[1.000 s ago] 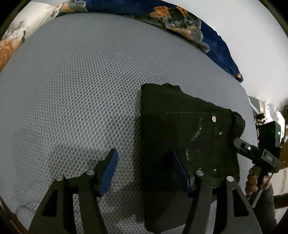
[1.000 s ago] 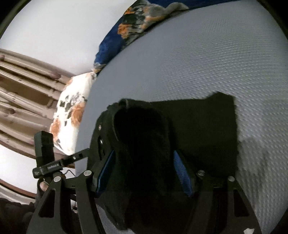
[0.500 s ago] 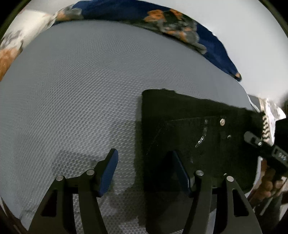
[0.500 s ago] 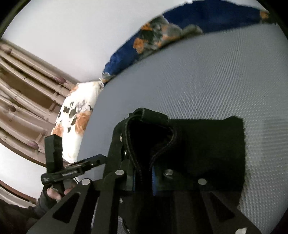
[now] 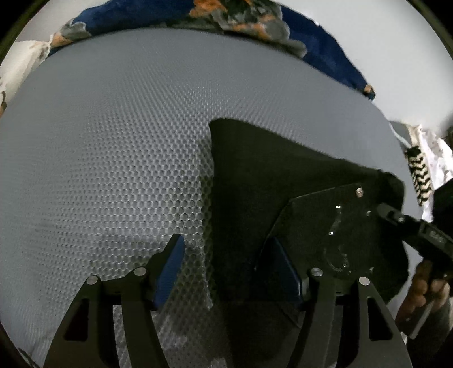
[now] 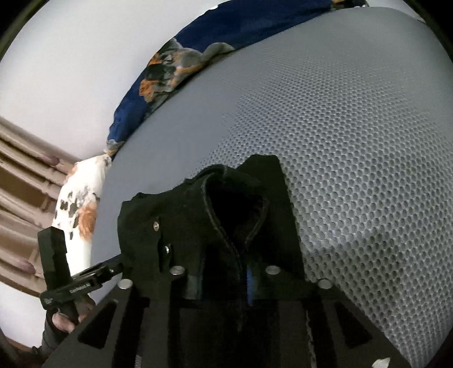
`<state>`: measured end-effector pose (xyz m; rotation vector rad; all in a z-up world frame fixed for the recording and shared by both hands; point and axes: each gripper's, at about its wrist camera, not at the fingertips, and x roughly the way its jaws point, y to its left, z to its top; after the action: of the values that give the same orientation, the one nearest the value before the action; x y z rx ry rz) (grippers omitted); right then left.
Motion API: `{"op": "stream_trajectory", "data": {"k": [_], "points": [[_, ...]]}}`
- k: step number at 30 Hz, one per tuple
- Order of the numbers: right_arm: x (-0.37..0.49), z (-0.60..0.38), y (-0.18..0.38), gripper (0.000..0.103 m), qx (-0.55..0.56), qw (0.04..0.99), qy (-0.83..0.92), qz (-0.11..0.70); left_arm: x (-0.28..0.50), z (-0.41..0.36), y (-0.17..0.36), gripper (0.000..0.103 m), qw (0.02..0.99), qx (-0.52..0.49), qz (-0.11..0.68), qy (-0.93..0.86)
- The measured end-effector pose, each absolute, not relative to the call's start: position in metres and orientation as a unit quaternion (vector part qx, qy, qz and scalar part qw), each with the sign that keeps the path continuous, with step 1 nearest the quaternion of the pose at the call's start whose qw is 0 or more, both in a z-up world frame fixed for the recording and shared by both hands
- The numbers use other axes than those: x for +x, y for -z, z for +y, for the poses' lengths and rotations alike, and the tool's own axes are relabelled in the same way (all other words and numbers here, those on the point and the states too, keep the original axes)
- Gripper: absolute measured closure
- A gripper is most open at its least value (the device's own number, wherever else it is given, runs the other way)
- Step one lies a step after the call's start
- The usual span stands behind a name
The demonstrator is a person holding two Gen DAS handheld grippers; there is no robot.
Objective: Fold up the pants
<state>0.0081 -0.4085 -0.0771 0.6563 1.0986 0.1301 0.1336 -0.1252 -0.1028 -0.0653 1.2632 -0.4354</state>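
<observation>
The black pants lie folded on a grey honeycomb-textured mattress. My left gripper is open, its right finger over the pants' left part and its left finger over bare mattress. The right gripper's black plate shows at the pants' right end. In the right wrist view my right gripper is shut on the waistband end of the pants and holds that end raised off the mattress.
A blue floral blanket lies along the mattress's far edge, also in the right wrist view. A white floral pillow sits past the mattress side. The left gripper's handle and hand show at lower left. A striped cloth lies at right.
My right gripper has closed on the pants' waistband end and lifted it off the mattress. My left gripper has stayed open at the pants' other end while the view shifted closer.
</observation>
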Motion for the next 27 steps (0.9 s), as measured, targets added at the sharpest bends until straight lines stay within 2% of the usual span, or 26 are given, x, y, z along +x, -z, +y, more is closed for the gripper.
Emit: {"op": "stream_trajectory", "data": {"k": [3, 15, 17, 19, 21, 24, 27], "points": [[0.002, -0.406, 0.068, 0.070, 0.280, 0.804, -0.048, 0.522, 0.133, -0.131, 0.102, 0.035, 0.790, -0.010, 0.578, 0.205], [-0.056, -0.400, 0.034, 0.070, 0.261, 0.810, -0.036, 0.523, 0.093, -0.134, 0.097, 0.035, 0.774, -0.006, 0.588, 0.235], [-0.062, -0.396, 0.036, 0.071, 0.263, 0.808, -0.039, 0.526, 0.087, -0.133, 0.096, 0.035, 0.774, -0.007, 0.587, 0.237], [-0.065, -0.392, 0.039, 0.078, 0.267, 0.805, -0.048, 0.527, 0.082, -0.131, 0.096, 0.035, 0.776, -0.005, 0.584, 0.237], [-0.065, -0.389, 0.041, 0.079, 0.261, 0.806, -0.045, 0.530, 0.080, -0.130, 0.096, 0.035, 0.777, -0.005, 0.584, 0.234], [-0.064, -0.385, 0.037, 0.093, 0.245, 0.812, -0.031, 0.529, 0.076, -0.133, 0.095, 0.035, 0.780, -0.002, 0.581, 0.232], [-0.067, -0.385, 0.028, 0.095, 0.242, 0.818, -0.029, 0.521, 0.071, -0.134, 0.092, 0.035, 0.784, 0.007, 0.576, 0.230]]}}
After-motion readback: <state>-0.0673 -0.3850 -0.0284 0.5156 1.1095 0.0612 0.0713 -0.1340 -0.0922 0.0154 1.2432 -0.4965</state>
